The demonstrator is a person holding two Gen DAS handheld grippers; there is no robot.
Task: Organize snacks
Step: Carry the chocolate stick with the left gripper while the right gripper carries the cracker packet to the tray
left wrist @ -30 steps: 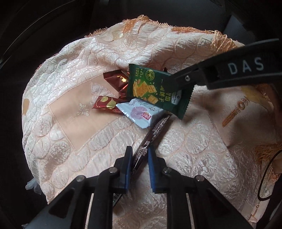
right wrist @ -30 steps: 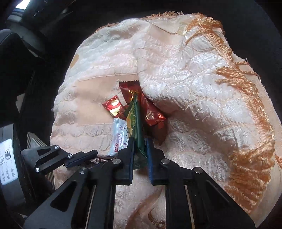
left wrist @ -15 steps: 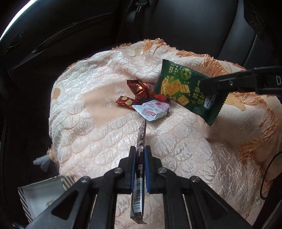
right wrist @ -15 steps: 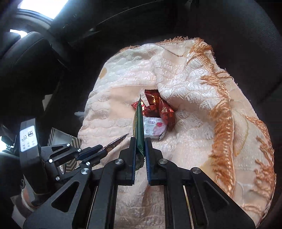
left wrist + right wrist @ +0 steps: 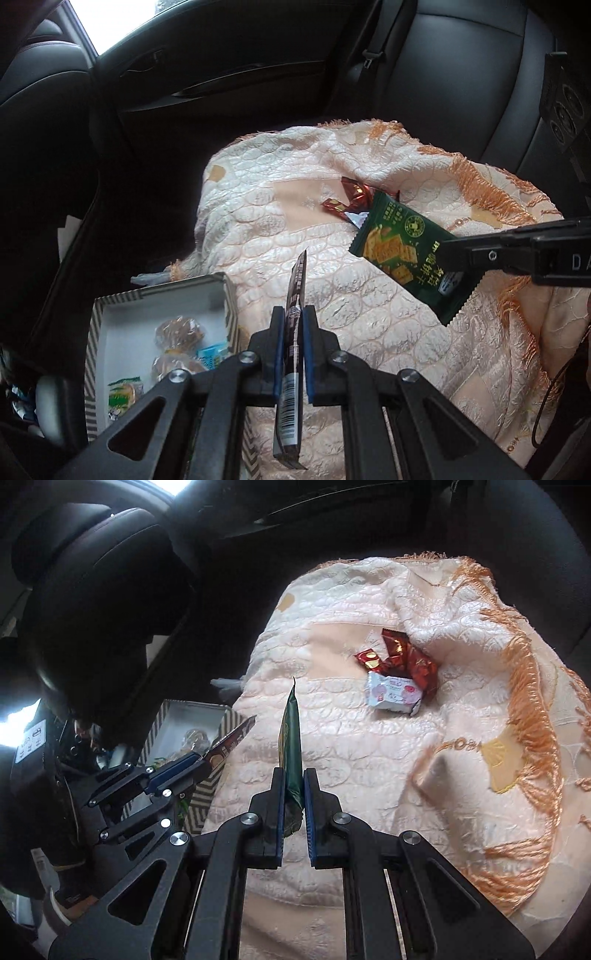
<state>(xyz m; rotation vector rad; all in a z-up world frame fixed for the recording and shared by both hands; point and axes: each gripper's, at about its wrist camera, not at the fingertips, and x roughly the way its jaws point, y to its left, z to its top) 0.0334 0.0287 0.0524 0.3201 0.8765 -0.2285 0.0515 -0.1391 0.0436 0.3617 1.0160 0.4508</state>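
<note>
My left gripper (image 5: 293, 319) is shut on a thin dark snack bar wrapper (image 5: 295, 284), held edge-on above the cloth. The same gripper (image 5: 192, 762) shows at the left of the right wrist view. My right gripper (image 5: 294, 781) is shut on a green cracker packet (image 5: 290, 738); from the left wrist view that packet (image 5: 402, 251) hangs flat from the right gripper (image 5: 452, 258). Red foil candies (image 5: 402, 655) and a small white packet (image 5: 393, 694) lie on the cream quilted cloth (image 5: 332, 738). A striped box (image 5: 162, 306) holding several snacks sits low at the left.
The cloth (image 5: 277, 236) with orange fringe (image 5: 532, 686) covers a black car seat. A door panel (image 5: 221, 77) and a front seat back (image 5: 103, 602) close in the left side. The dark footwell lies below the box.
Both grippers rose and pulled back from the pile, each carrying its packet. The left gripper closed on the dark bar and lifted it. The striped box came into view.
</note>
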